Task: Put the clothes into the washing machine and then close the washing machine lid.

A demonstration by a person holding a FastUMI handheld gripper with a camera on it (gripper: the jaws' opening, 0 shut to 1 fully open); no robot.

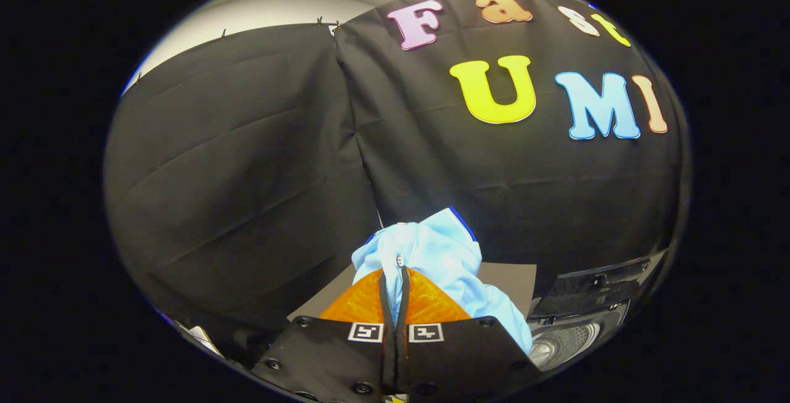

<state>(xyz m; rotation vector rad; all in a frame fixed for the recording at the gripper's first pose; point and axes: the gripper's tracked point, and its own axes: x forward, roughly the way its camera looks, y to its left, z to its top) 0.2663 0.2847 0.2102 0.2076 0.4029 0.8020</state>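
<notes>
Here the gripper has its two fingers drawn almost together, with only a thin fold of fabric between them. What they pinch is a light blue shirt, a garment with a darker blue trim along one edge and a small round button sitting just above the fingertips. The shirt bunches up ahead of the fingers and hangs down over the right finger, its lower folds trailing toward the washing machine. That machine sits low and to the right of the gripper; its ribbed metal drum shows through the open mouth, and a dark lid or control panel stands raised just above the opening. The shirt is held up clear of the drum, beside it rather than inside it. Beyond the shirt lies a flat grey surface, partly covered by the cloth. The black cloth wall rises behind everything, with a pale wall showing above its top edge.
</notes>
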